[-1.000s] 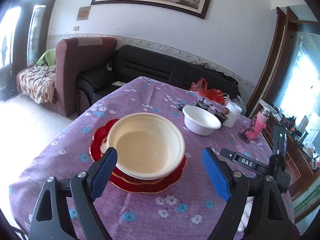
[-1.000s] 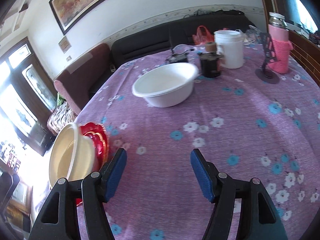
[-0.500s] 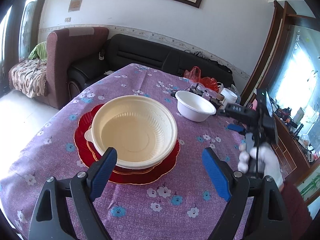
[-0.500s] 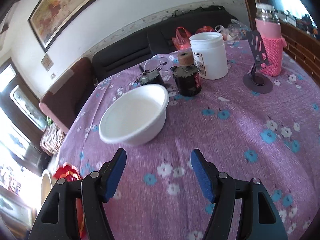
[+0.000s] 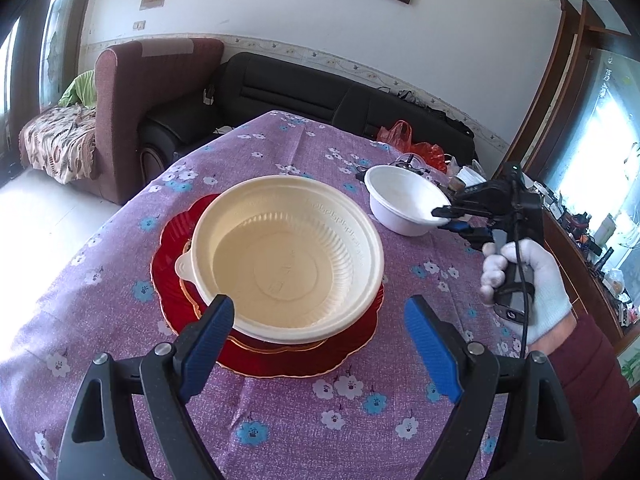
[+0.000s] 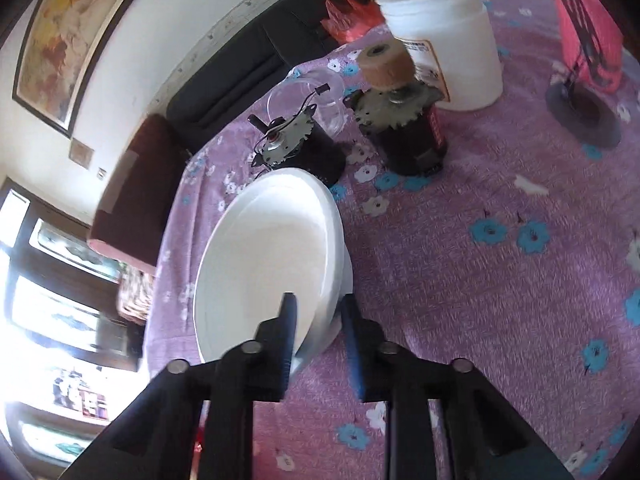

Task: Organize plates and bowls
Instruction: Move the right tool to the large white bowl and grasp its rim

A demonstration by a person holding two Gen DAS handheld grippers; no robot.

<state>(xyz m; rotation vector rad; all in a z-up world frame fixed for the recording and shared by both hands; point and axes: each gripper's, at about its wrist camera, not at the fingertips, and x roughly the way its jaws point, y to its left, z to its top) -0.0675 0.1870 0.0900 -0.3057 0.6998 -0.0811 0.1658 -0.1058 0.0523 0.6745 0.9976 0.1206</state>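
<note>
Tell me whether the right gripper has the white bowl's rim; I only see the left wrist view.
Observer: In the right wrist view, the right gripper straddles the near rim of the white bowl, one finger inside and one outside. I can't tell if they are pinching it.
Operator: Anything close behind the bowl?
Observer: A dark motor-like cylinder sits just beyond its far rim.
Operator: And farther back?
Observer: A white jar with a label stands behind a second dark cylinder.
</note>
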